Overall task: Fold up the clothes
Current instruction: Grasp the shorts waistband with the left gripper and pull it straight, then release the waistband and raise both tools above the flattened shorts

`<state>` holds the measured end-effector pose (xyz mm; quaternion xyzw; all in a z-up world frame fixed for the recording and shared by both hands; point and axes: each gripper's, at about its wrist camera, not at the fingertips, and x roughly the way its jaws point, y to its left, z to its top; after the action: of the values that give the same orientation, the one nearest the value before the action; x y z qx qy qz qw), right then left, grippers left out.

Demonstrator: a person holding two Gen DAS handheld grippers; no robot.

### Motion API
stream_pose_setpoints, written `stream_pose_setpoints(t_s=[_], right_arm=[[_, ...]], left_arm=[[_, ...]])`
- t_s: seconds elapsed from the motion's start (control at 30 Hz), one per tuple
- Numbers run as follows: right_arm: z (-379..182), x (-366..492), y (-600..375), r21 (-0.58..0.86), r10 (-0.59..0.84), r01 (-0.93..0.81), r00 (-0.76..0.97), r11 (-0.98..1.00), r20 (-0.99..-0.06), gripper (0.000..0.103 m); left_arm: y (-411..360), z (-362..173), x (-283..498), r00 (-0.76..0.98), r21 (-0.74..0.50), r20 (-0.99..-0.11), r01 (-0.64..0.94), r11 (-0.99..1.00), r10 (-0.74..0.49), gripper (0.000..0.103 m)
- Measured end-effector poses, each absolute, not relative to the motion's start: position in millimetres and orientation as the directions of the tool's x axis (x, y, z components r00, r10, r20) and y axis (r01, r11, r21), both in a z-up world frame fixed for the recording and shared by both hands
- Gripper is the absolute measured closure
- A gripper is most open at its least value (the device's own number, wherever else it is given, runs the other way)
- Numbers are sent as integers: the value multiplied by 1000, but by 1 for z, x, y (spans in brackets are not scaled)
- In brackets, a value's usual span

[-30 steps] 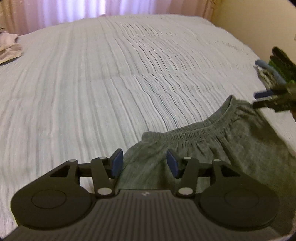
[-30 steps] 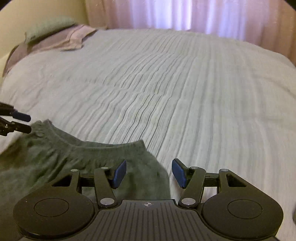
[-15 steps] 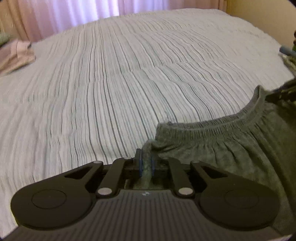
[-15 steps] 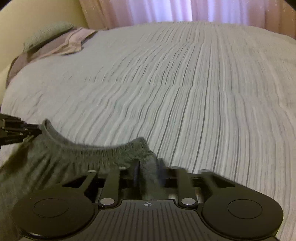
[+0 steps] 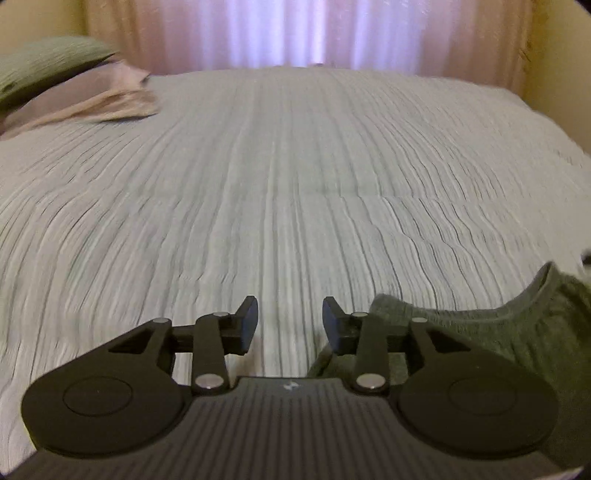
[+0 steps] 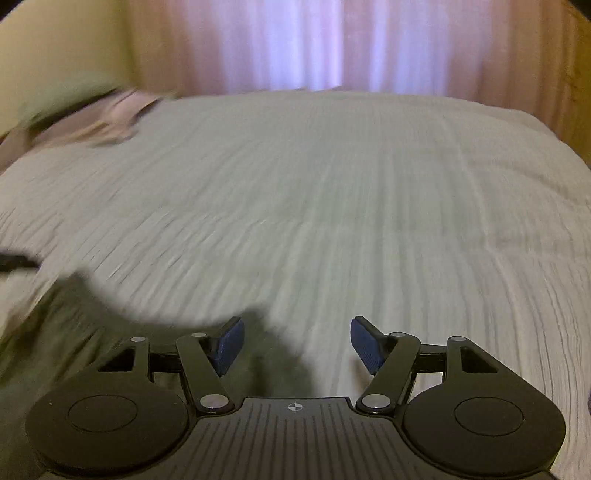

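Observation:
Grey-green shorts (image 5: 509,332) lie on the striped bedspread (image 5: 295,184), elastic waistband toward the far side. My left gripper (image 5: 290,321) is opening, with only bedspread between its blue pads (image 5: 248,317). The waistband's left corner lies just under its right finger. In the blurred right wrist view the shorts (image 6: 103,317) spread to the lower left. My right gripper (image 6: 297,345) is also opening. The waistband's right corner lies below and between its pads (image 6: 229,345), which do not press on it. The left gripper's tip (image 6: 14,261) shows at that view's left edge.
A green pillow (image 5: 48,66) and a folded pinkish cloth (image 5: 92,103) sit at the bed's far left corner. Pink curtains (image 5: 295,33) hang behind the bed, with a yellow wall (image 5: 569,74) to the right. Bare bedspread stretches beyond the shorts.
Half a second ago each gripper was shut on a corner of the waistband. Both have let go and opened, and the shorts lie on the bed.

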<state>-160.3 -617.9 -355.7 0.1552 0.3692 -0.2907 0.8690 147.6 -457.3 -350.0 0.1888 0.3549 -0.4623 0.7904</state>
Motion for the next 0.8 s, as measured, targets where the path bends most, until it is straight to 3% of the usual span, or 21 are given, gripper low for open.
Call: stream_pose_setpoints(t_s=[0.1,0.2,0.37,0.47,0.67,0.8], right_arm=[[-365,-189,-566,29,-344,585,516,811,-785,36],[-376,-226,-520,8,-314,583,449,812,-837,36],[-380,-320,-481,28,-332,761,316,648,-889,36],[-359,-326,-470,20,-370,790,309,613,-876,36],[-348,-278,-448,86,-361,732,430,676,-828,36],[-378,-278,-419,18,-349,731,347,682,-870,36]], left_arm=[[-418,-347,126,213,-84,-770,900,428,-601,72],[-366,-355,99,176,-42,-822,930,366,-541,72],[-265,-365,81,287,63,-892,843,535,-348,74],[-227,-349,73,347,106,-895,776,622,-281,79],[-239,-317,39,354,31,-823,809,587,-445,77],[-261,-344,25,262,-25,-867,827,562,-423,74]])
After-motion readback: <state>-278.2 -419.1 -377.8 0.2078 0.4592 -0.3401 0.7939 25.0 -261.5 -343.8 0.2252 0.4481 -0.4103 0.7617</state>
